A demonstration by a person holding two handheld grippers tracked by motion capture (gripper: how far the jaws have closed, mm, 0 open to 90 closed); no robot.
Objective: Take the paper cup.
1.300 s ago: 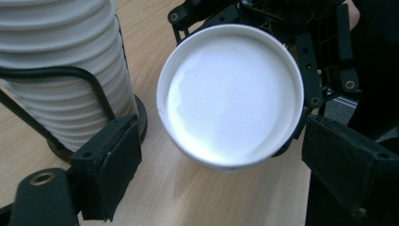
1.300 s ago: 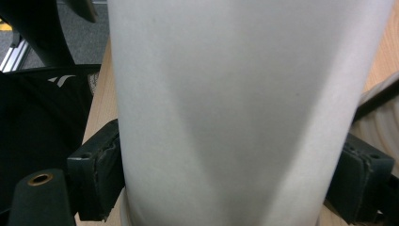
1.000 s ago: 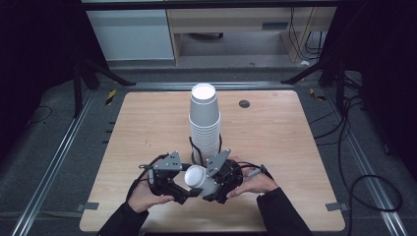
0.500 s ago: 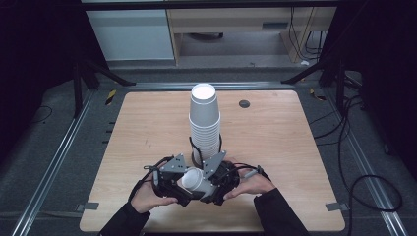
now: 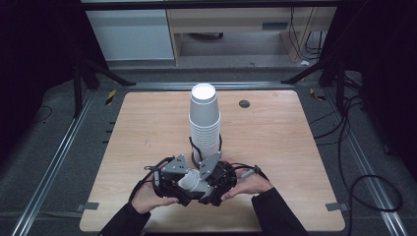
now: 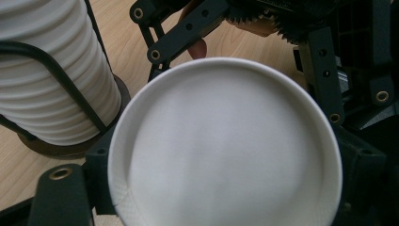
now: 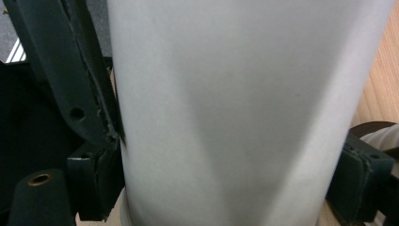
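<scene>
Single white paper cup (image 5: 188, 181) held on its side between left gripper (image 5: 172, 179) and right gripper (image 5: 212, 179), both sets of jaws clamped on it, low over table (image 5: 295, 162), just before cup stack (image 5: 205, 123) in its wire holder (image 6: 56, 80).

Readable text: none in any view.
Single paper cup (image 5: 189, 180): plain white, no print on its wall or rim; it lies near the table's near edge.
Stack of cups (image 5: 204, 120): plain white, no logo or number; it stands at the table's middle.
Left gripper (image 5: 173, 178): black, no label or marking that can be read.
Right gripper (image 5: 215, 178): black, no label or marking that can be read.
Table (image 5: 285, 142): bare wood, no sign or sticker with letters.
Cabinet label (image 5: 274, 25) beyond the table's far edge: a small dark plate, too small to read.
</scene>
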